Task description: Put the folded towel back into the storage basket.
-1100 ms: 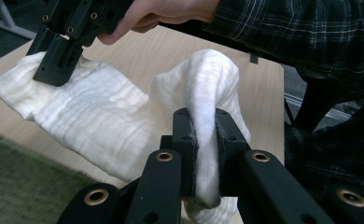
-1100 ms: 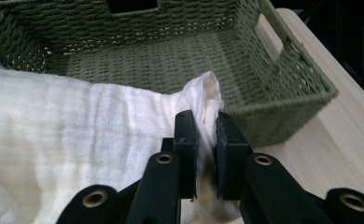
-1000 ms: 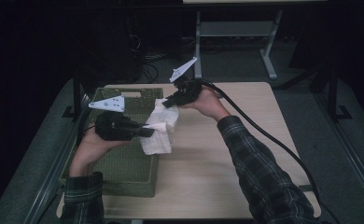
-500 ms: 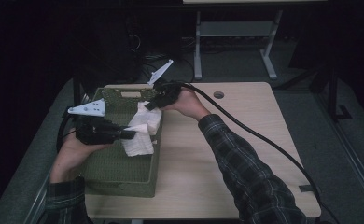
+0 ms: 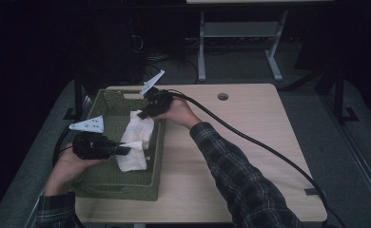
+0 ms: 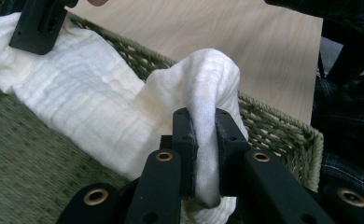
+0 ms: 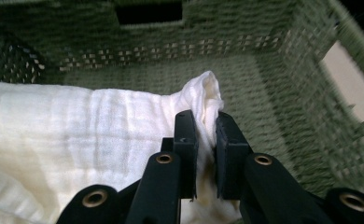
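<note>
Over green woven rectangular basket [image 5: 126, 187] at table's left: white crinkled cotton cloth [image 5: 135, 145], stretched between both tools. Left gripper [image 5: 126, 150] clamped on near corner; right gripper [image 5: 141, 114] clamped on far corner. Cloth partly inside basket, against right wall.

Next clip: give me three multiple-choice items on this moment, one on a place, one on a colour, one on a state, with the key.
1. Where is the white cloth?
A. over the inside of the basket
B. flat on the table beside it
C. on the floor

2. What colour is the woven basket?
A. red
B. green
C. blue

3. How does the left gripper stand?
A. wide open
B. shut on nothing
C. shut on the cloth

Key: 1 A, it hangs within the basket's rim; 2 B, the weave is olive green; 3 C, a fold sits pinched between its jaws.
</note>
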The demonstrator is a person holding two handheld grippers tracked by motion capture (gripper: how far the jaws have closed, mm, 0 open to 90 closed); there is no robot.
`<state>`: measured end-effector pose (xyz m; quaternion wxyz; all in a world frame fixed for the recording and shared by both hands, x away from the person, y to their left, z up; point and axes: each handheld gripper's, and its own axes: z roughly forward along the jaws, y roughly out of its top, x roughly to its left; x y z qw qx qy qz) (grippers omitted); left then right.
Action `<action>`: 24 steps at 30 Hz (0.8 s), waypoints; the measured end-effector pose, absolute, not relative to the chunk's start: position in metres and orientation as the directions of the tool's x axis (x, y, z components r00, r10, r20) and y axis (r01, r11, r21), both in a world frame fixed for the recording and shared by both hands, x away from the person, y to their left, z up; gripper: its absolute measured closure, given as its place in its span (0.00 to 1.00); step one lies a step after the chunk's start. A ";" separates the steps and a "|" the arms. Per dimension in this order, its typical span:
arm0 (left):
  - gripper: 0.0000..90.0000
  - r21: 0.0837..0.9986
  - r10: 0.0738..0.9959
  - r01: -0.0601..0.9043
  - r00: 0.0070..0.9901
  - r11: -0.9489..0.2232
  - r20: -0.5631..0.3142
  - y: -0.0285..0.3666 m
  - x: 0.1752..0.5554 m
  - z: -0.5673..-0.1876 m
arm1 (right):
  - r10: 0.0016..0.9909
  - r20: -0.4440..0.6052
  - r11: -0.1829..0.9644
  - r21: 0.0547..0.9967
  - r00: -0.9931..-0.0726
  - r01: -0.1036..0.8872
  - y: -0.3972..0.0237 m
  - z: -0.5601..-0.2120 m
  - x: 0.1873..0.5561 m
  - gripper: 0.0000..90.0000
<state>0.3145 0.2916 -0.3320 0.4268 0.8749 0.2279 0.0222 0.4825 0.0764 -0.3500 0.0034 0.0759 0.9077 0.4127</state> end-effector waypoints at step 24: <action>0.49 0.752 0.419 0.407 0.888 -0.518 -0.191 0.280 0.321 -0.348 | 0.116 0.025 0.685 0.722 -0.993 0.098 0.082 -0.366 0.469 0.90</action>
